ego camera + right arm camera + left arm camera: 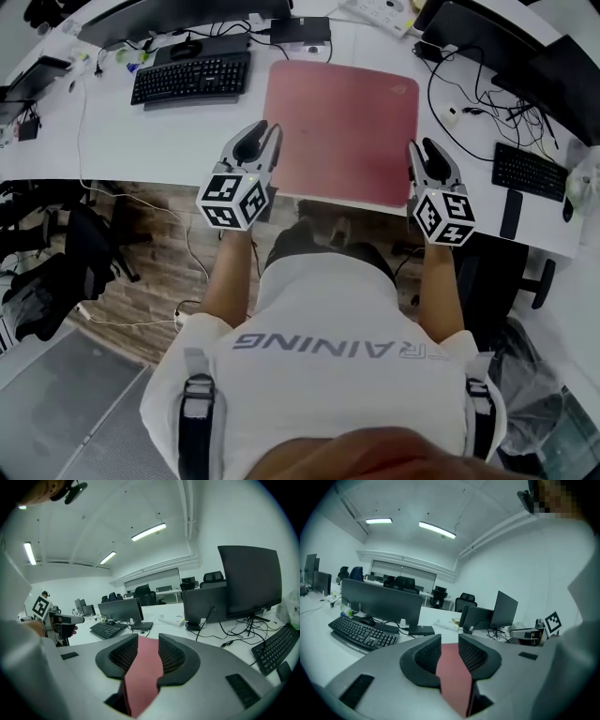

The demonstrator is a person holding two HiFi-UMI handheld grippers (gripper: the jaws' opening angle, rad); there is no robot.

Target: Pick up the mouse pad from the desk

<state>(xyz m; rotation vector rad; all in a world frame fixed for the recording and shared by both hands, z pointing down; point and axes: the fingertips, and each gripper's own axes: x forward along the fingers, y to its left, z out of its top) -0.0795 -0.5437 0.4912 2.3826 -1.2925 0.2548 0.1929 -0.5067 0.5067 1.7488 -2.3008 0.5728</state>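
The mouse pad (342,127) is a red rectangle lying flat on the white desk (169,136), directly ahead of the person. Its near edge is close to the desk's front edge. A black keyboard (191,79) sits to its left and further back. A second keyboard (528,171) sits well apart to its right, beyond a run of dark cables (459,89).

Left gripper (263,133): positioned at the pad's near left corner, pointing forward along the left edge. In the left gripper view its two jaws stand a little apart, leaving a narrow gap. The red surface of the pad shows through that gap, but neither jaw face presses on it, and the gripper holds nothing.

Right gripper (421,148): positioned at the pad's near right corner, pointing forward along the right edge. In the right gripper view its jaws likewise stand a little apart. Red pad surface fills the gap, and nothing is clamped.

The left marker cube (232,200) and the right marker cube (443,216) sit at the rear of their grippers, nearest the person's white shirt (328,356)
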